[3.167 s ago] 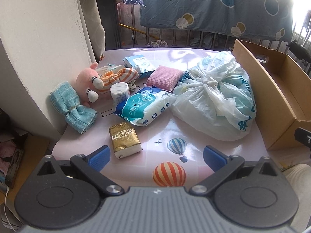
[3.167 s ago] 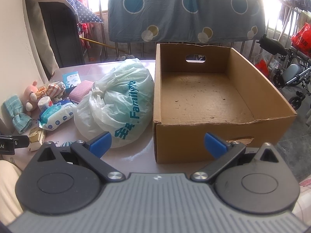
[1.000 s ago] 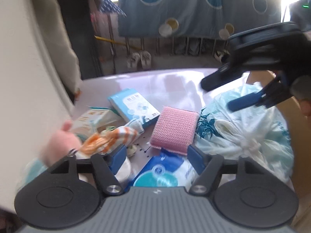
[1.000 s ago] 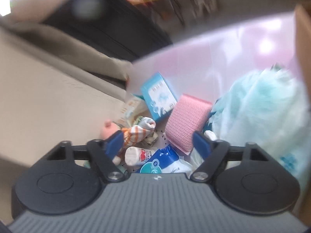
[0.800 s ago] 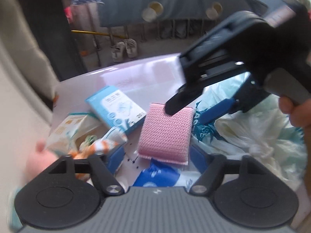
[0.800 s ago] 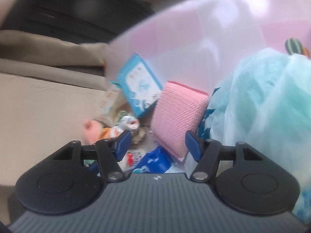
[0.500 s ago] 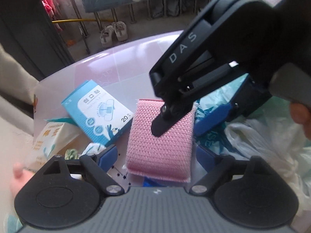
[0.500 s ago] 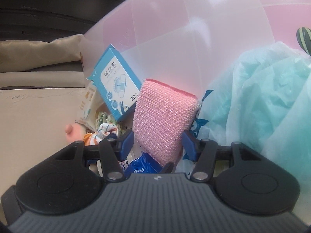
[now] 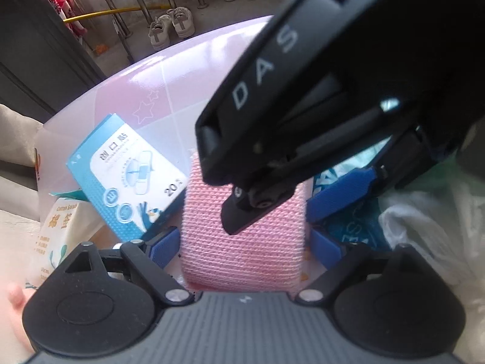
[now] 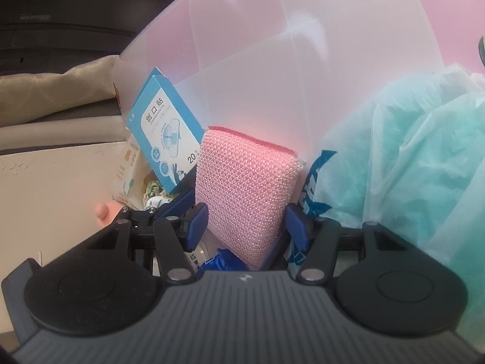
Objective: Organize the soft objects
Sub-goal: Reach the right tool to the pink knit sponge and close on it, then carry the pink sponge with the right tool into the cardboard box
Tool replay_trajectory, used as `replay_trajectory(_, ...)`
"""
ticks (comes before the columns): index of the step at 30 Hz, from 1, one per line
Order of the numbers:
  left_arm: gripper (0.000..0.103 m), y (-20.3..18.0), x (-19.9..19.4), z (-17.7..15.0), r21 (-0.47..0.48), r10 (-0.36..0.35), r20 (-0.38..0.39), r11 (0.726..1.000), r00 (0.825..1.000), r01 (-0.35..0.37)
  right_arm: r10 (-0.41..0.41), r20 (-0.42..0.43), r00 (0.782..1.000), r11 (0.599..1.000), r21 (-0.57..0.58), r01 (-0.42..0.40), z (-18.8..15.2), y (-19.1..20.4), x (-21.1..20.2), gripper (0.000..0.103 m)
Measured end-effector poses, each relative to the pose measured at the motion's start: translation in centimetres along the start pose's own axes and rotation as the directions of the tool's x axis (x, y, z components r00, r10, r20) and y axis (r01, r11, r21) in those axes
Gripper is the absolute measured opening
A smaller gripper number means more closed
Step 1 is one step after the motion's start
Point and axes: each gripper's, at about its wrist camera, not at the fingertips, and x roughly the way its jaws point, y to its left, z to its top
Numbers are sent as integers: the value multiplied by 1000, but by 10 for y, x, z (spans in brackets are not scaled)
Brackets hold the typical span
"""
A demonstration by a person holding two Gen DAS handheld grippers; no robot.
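Observation:
A pink knitted sponge point(image 9: 212, 212) point(image 10: 245, 182) lies on the pink table point(image 9: 188, 69) between a blue box and a plastic bag. My right gripper point(image 10: 247, 227) is shut on it, a blue pad pressing on each long side. In the left wrist view the right gripper point(image 9: 291, 206) reaches in from the upper right and hides part of the sponge. My left gripper point(image 9: 245, 247) straddles the near end of the same sponge. Its jaws are opening, and its pads stand just off the sponge's sides.
A blue plaster box point(image 9: 127, 176) point(image 10: 166, 133) leans by the sponge's left side, with a cotton swab pack point(image 9: 57, 224) and a pink plush toy point(image 9: 15, 300) further left. A tied pale-green plastic bag point(image 10: 409, 151) bulks on the right. A blue wipes pack point(image 10: 224, 261) lies under the sponge's near end.
Both grippers came down and closed in on the pink sponge. The right jaws narrowed onto its sides. The left jaws widened around its near end.

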Motion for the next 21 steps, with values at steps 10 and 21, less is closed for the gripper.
replay_trajectory(10,81,2,-25,-6,-50,57,58,997,997,-54,44,87,995,999,-30,-41,-10,-4,-18,41)
replay_trajectory(21,80,-25,-114,-28,-74,141,199,989,970,-128,111,218,970,985,-157,-77,-53,31,-79,37)
